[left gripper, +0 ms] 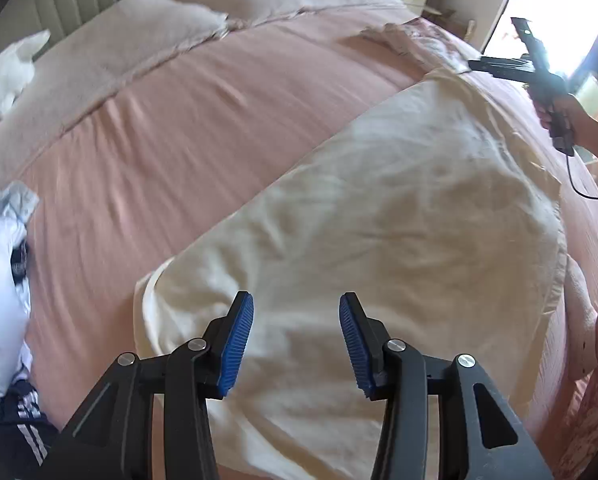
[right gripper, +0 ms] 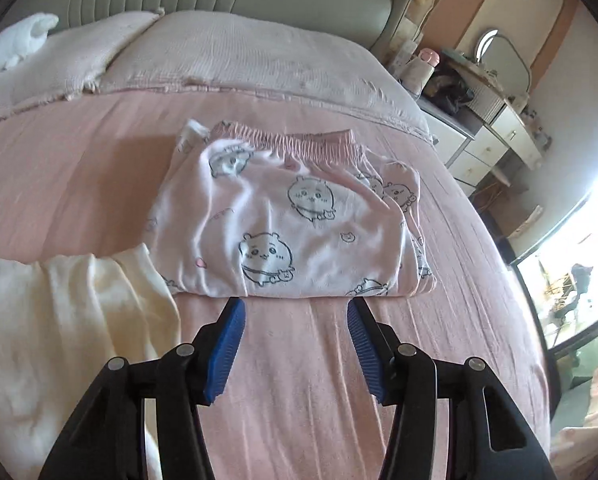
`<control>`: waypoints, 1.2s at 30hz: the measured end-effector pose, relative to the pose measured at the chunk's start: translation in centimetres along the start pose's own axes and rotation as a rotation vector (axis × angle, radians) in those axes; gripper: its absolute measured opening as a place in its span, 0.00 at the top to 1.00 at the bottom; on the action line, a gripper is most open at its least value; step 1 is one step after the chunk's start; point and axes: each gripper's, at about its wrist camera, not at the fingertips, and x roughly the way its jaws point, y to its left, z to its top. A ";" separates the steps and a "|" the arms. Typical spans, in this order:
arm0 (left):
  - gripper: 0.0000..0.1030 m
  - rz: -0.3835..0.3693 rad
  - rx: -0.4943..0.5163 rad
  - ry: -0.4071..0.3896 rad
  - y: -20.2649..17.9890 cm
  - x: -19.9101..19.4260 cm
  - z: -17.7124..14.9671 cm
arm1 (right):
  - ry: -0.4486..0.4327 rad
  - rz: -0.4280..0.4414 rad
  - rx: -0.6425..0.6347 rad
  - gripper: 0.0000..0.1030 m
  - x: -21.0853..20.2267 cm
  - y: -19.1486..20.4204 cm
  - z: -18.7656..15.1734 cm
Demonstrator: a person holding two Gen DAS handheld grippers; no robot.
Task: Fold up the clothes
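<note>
Blue-padded fingers of the left gripper [left gripper: 297, 340] stand spread wide with nothing between them, above a cream garment [left gripper: 379, 208] that lies spread flat on the pink bedsheet [left gripper: 171, 152]. Its far left edge runs diagonally toward the right gripper [left gripper: 499, 65], held in a hand [left gripper: 559, 114] beyond the garment's far corner. Open sheet stretches left as far as a heap of white and dark clothes [left gripper: 3, 280] at the bed's edge. From the right wrist, the right gripper [right gripper: 297, 344] is likewise spread and empty, over bare sheet just short of the near folded edge of the cartoon-print pink pyjama bottoms [right gripper: 291, 216]. The cream garment [right gripper: 59, 320] touches their left corner. Pillows [right gripper: 227, 56] lie beyond.
</note>
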 end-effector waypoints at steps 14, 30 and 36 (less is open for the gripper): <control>0.14 -0.052 0.389 0.059 -8.9 3.0 -6.6 | -0.011 0.585 -0.751 0.28 -6.5 19.2 -9.4; 0.07 -0.184 0.463 0.088 -14.7 2.1 -8.3 | 0.005 0.878 -0.723 0.15 -11.2 21.1 -9.8; 0.07 -0.231 0.557 0.061 -18.3 2.5 -8.8 | -0.032 0.869 -1.094 0.13 -13.1 20.5 -17.6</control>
